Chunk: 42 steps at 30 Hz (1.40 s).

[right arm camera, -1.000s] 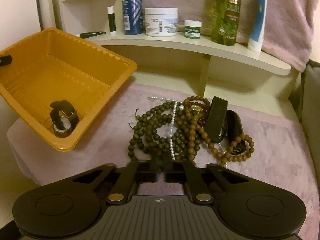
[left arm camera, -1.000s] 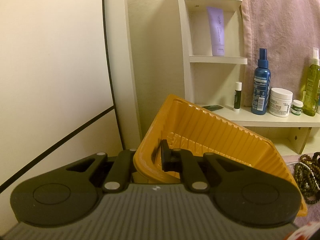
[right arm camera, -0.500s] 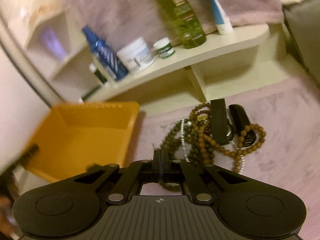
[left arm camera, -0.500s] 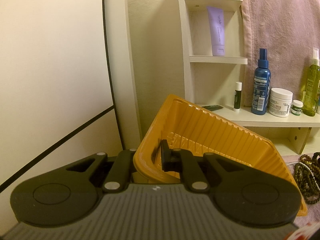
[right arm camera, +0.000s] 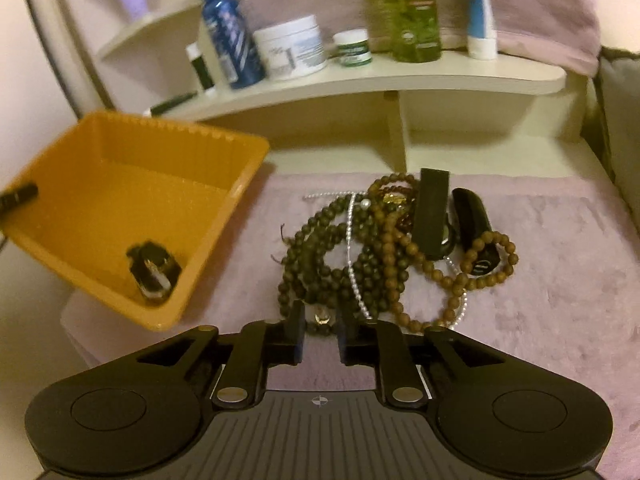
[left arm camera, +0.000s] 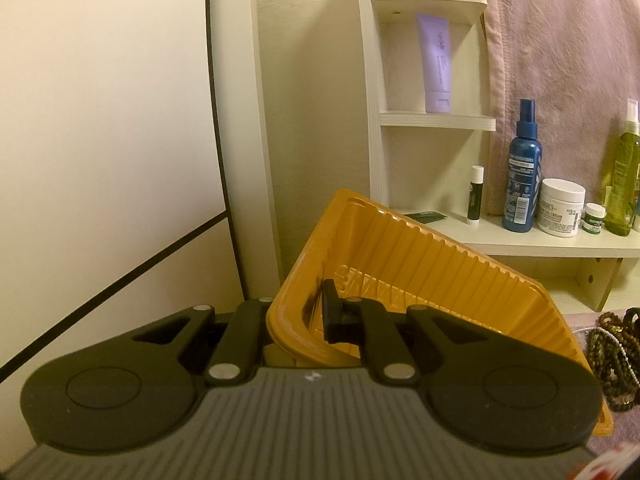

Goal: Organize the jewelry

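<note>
My left gripper [left arm camera: 304, 316] is shut on the near rim of an orange plastic tray [left arm camera: 420, 256] and holds it tilted. In the right wrist view the tray [right arm camera: 160, 132] sits at the left, with a dark watch [right arm camera: 154, 272] lying in its low corner. A tangle of jewelry lies on the pink cloth: dark green beads [right arm camera: 320, 248], a pearl strand [right arm camera: 352, 240], a brown bead bracelet [right arm camera: 488, 256] and a black watch strap [right arm camera: 430, 212]. My right gripper [right arm camera: 320, 330] hovers at the pile's near edge. Its jaws are opening and grip nothing.
A white shelf [right arm camera: 400, 76] behind the pile carries a blue spray bottle [right arm camera: 232, 36], a white jar [right arm camera: 294, 48], a small jar [right arm camera: 352, 46] and a green bottle [right arm camera: 416, 12]. The pink cloth [right arm camera: 540, 280] stretches to the right of the jewelry.
My right gripper rolled sideways and back level over the pile's near edge, and its jaws have parted from shut. The left gripper and the tray have not moved.
</note>
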{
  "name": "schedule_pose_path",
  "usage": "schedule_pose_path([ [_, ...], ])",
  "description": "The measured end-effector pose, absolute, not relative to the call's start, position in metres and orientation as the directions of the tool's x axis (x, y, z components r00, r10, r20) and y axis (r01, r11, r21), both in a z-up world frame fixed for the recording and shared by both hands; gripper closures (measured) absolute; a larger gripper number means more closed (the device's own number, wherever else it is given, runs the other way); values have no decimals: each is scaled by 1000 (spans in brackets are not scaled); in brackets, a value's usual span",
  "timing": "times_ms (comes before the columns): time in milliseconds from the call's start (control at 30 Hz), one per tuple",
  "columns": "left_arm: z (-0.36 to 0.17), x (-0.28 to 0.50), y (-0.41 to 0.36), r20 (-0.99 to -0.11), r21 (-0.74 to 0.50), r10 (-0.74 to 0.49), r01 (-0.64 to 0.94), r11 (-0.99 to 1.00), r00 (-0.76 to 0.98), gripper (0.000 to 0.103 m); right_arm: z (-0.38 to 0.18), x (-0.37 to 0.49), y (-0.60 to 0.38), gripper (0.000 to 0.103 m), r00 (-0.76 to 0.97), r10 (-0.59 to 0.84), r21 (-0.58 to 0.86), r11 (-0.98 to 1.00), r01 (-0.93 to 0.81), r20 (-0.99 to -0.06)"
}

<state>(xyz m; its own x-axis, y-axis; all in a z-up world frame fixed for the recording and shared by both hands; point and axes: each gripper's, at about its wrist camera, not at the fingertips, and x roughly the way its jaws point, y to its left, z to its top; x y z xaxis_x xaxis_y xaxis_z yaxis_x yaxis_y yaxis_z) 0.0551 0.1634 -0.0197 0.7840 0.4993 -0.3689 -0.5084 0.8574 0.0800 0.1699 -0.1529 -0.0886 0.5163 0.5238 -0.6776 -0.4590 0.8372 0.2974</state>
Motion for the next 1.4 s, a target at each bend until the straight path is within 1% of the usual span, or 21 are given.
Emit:
schedule_pose_path([
  [100, -19, 55, 163, -371, 79, 500, -510, 857, 783, 93, -91, 169, -147, 85, 532, 513, 262, 839, -478, -674],
  [367, -19, 55, 163, -368, 77, 498, -508, 858, 785, 93, -99, 170, -131, 85, 543, 467, 173, 845, -505, -698],
  [633, -18, 55, 162, -368, 74, 499, -511, 857, 784, 93, -97, 166, -119, 85, 570, 395, 122, 881, -456, -721],
  [733, -18, 55, 163, -368, 74, 499, -511, 857, 784, 93, -98, 170, -118, 85, 583, 379, 143, 901, -409, -718],
  [867, -17, 54, 162, -369, 72, 496, -508, 859, 786, 93, -101, 172, -112, 86, 588, 357, 109, 904, -414, -726],
  [900, -17, 54, 162, -368, 74, 497, -508, 858, 786, 93, -101, 170, -111, 86, 591, 355, 97, 901, -423, -725],
  [1000, -18, 54, 164, -370, 68, 497, -511, 857, 785, 93, -103, 167, -113, 95, 601, 353, 81, 898, -432, -717],
  [1233, -17, 53, 164, -376, 71, 496, -510, 857, 782, 93, -97, 165, -117, 96, 593, 386, 117, 890, -440, -707],
  [1400, -18, 54, 164, -376, 71, 499, -512, 856, 781, 93, -77, 162, -118, 96, 610, 441, 161, 874, -458, -659],
])
